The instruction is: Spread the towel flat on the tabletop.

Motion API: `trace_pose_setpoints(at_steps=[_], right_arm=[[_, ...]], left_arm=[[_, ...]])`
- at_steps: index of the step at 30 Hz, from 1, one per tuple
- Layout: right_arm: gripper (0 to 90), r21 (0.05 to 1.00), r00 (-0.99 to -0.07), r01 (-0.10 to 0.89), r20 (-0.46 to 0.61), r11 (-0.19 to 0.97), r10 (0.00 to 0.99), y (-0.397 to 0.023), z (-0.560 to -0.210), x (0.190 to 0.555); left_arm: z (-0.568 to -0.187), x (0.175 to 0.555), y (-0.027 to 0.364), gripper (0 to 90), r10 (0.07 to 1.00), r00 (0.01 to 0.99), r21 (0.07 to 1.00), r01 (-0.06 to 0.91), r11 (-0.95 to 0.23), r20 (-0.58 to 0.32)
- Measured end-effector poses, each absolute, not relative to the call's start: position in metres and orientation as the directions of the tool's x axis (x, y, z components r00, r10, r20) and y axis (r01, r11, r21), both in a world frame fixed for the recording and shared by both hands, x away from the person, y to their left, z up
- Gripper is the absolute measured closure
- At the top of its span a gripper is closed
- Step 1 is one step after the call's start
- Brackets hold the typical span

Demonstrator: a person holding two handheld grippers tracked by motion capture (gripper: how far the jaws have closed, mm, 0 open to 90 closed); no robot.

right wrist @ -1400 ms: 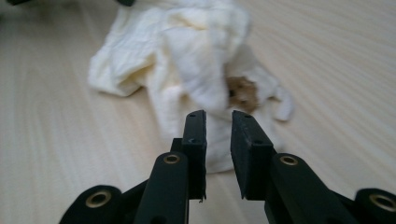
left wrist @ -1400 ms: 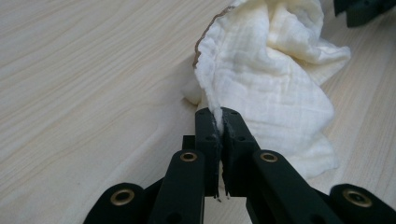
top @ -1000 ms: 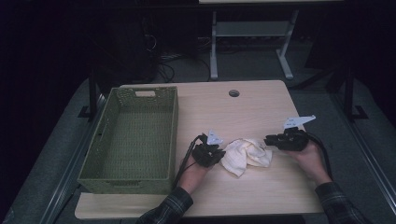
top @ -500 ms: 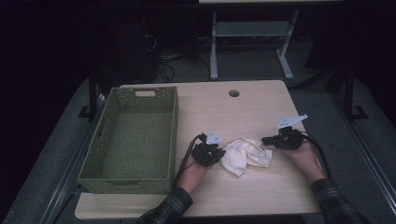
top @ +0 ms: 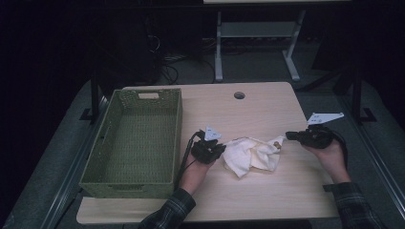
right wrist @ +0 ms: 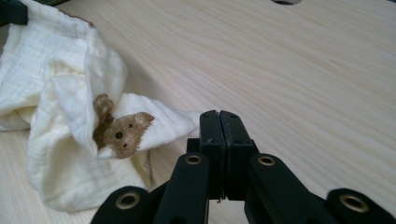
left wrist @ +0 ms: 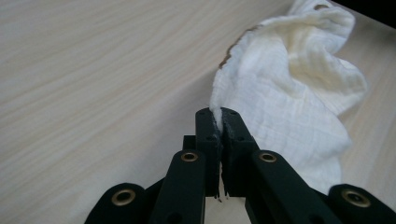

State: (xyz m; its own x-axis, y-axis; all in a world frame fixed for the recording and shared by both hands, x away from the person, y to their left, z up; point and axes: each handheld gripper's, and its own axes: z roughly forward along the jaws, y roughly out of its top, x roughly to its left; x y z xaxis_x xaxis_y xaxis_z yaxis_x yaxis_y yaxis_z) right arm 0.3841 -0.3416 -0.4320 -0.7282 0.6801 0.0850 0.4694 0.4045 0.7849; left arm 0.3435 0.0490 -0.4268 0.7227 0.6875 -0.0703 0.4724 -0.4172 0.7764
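Observation:
A cream muslin cloth (top: 250, 155) with a brown bear print (right wrist: 123, 133) lies crumpled at the middle of the wooden table. My left gripper (top: 220, 148) is at its left end, and in the left gripper view the cloth (left wrist: 289, 84) has its edge pinched between the shut jaws of this gripper (left wrist: 219, 112). My right gripper (top: 288, 136) sits at the right end of the cloth. In the right gripper view a drawn-out corner of the cloth (right wrist: 70, 116) runs in under the closed tips of that gripper (right wrist: 218, 114).
A green woven basket (top: 179, 129) stands empty on the left part of the table, close to my left hand. A round cable hole (top: 239, 95) sits near the far edge. Bare wood lies in front of and behind the cloth.
My right gripper has moved to the right and drawn the cloth's right corner out with it, so the cloth is stretched wider. The left gripper has stayed put.

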Motion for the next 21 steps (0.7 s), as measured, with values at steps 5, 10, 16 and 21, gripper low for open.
trace_pose_setpoints(at_steps=[5, 10, 16, 21], right_arm=[[88.7, 0.786, -0.707, 0.476, 0.075, 0.394, 0.703, -0.354, -0.428, 0.384], [88.7, 0.792, -0.679, 0.485, 0.074, 0.371, 0.73, -0.366, -0.425, 0.384], [88.7, 0.795, -0.651, 0.496, 0.073, 0.351, 0.755, -0.38, -0.423, 0.384], [89.0, 0.793, -0.651, 0.497, 0.071, 0.353, 0.756, -0.38, -0.425, 0.388]], left_arm=[[-0.422, 0.352, 0.048, 86.5, 0.721, 0.691, 0.785, 0.476, -0.396, -0.055], [-0.421, 0.362, 0.046, 86.6, 0.748, 0.664, 0.78, 0.481, -0.401, -0.025], [-0.421, 0.373, 0.048, 86.7, 0.778, 0.628, 0.778, 0.498, -0.383, -0.019], [-0.426, 0.384, 0.045, 86.7, 0.792, 0.611, 0.76, 0.515, -0.396, -0.001]])
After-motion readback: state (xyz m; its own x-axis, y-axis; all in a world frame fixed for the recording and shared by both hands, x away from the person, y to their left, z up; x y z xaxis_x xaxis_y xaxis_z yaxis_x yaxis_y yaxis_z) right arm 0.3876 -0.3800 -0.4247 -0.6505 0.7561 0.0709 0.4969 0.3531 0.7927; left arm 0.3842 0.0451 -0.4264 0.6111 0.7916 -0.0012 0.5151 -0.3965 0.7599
